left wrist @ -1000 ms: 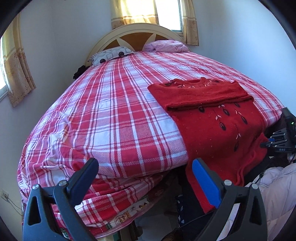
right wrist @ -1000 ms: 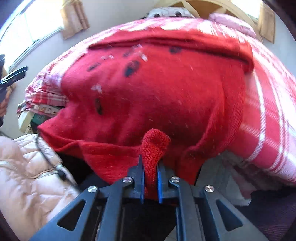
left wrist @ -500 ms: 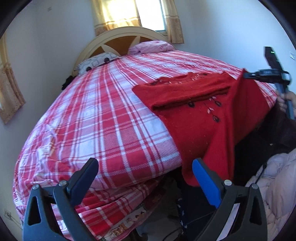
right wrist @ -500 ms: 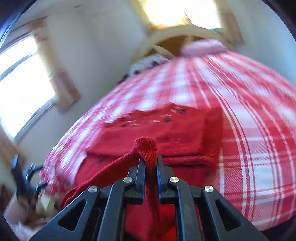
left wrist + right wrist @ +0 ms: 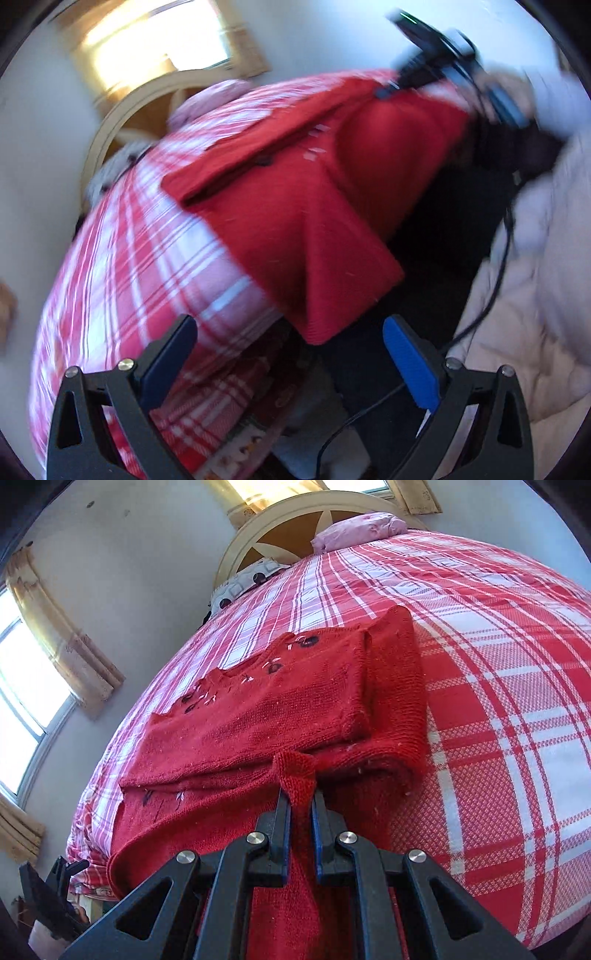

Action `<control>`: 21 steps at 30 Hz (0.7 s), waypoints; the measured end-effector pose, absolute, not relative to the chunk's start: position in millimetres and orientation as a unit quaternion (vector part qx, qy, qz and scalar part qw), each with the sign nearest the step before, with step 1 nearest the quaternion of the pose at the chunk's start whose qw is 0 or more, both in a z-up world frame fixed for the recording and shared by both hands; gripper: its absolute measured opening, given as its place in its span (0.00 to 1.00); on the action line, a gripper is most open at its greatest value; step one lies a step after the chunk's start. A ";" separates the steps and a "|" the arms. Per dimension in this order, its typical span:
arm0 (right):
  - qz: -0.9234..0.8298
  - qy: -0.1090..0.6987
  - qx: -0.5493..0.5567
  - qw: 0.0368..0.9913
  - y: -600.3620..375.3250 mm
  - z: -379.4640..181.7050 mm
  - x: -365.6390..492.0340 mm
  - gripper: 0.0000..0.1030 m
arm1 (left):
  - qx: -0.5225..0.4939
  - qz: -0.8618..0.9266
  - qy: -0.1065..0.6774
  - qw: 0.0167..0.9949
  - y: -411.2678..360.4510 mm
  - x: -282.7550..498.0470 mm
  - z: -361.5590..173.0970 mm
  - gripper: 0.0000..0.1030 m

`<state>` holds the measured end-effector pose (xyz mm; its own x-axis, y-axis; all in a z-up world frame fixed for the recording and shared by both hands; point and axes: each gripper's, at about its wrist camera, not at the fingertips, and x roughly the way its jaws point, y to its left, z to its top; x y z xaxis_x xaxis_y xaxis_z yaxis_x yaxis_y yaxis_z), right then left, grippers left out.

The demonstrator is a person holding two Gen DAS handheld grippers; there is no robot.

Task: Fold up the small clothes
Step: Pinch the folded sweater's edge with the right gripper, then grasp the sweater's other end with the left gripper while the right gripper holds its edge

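A red knit sweater (image 5: 258,716) with small dark flower embroidery lies partly folded on the red plaid bed (image 5: 498,672). My right gripper (image 5: 298,805) is shut on a pinched corner of the sweater's hem and holds it lifted above the bed, over the folded upper part. In the blurred left wrist view the sweater (image 5: 295,206) hangs off the bed edge, its far corner raised by the right gripper (image 5: 391,88). My left gripper (image 5: 288,354) is open and empty, below and in front of the hanging lower corner.
Pillows (image 5: 358,531) and a curved headboard (image 5: 280,535) sit at the far end of the bed. Curtained windows (image 5: 55,642) line the left wall. A pale pink padded coat (image 5: 535,295) and a black cable (image 5: 495,280) are at the right of the left wrist view.
My right gripper has carried the sweater's hem corner up and over the bed towards the folded part. My left gripper stayed open and swung closer to the hanging hem.
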<state>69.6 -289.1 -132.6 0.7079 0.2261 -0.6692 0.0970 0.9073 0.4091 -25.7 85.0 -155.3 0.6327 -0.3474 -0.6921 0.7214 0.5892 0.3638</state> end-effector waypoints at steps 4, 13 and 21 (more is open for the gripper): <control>0.035 0.380 0.217 0.899 -289.8 -132.5 71.0 0.09 | 0.352 -0.349 0.283 0.821 59.7 -31.4 -167.6 0.96; 0.037 0.377 0.226 0.897 -291.3 -133.9 68.2 0.09 | 0.324 -0.304 0.264 0.856 41.8 -11.1 -170.0 0.60; 0.038 0.376 0.204 0.903 -286.1 -131.8 64.6 0.09 | 0.077 -0.349 0.336 0.872 95.1 39.9 -122.7 0.20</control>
